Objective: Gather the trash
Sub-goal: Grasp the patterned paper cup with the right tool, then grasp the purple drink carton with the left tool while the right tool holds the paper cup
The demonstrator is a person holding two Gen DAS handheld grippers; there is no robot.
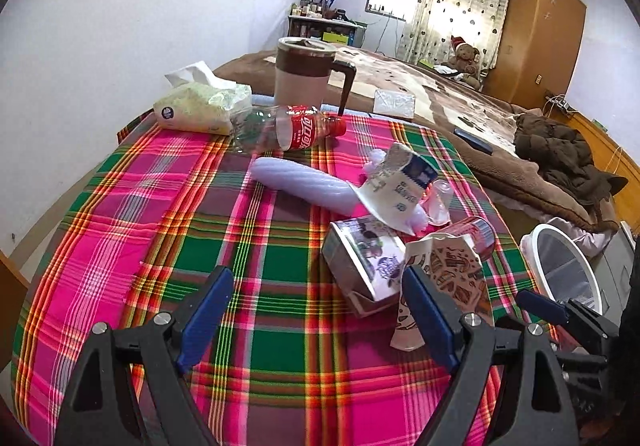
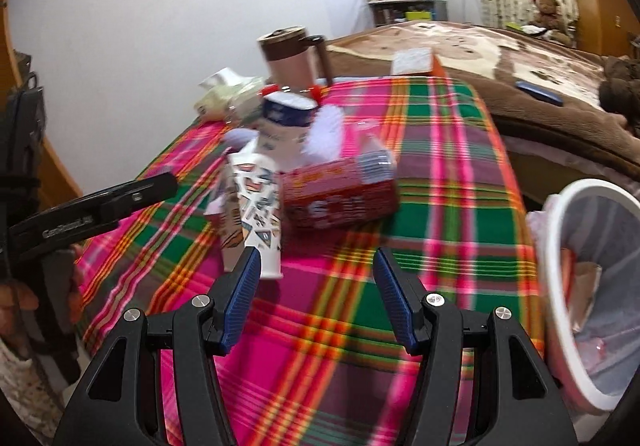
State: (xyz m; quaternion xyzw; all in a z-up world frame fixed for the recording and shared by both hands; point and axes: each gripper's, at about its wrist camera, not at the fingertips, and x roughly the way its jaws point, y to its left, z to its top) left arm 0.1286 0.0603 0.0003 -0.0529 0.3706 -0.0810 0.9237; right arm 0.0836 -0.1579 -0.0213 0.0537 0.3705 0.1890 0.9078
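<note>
both tools, left tool (image 1: 316, 310) and right tool (image 2: 316, 290), stand open and empty; the patterned paper wrapper (image 1: 444, 278) looks light and soft, so pinch its flat edge.

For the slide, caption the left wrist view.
Open left tongs hover over plaid tablecloth strewn with cartons, beside white bin.

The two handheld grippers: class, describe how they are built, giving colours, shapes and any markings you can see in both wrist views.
Both match. The left gripper and the right gripper have black, angular, cut-out plastic arms joined by round silver bolts, each ending in a flat blue finger pad with a ribbed face. Seen side-on in the right wrist view, the left gripper's black body carries pale lettering, too blurred to read.
</note>
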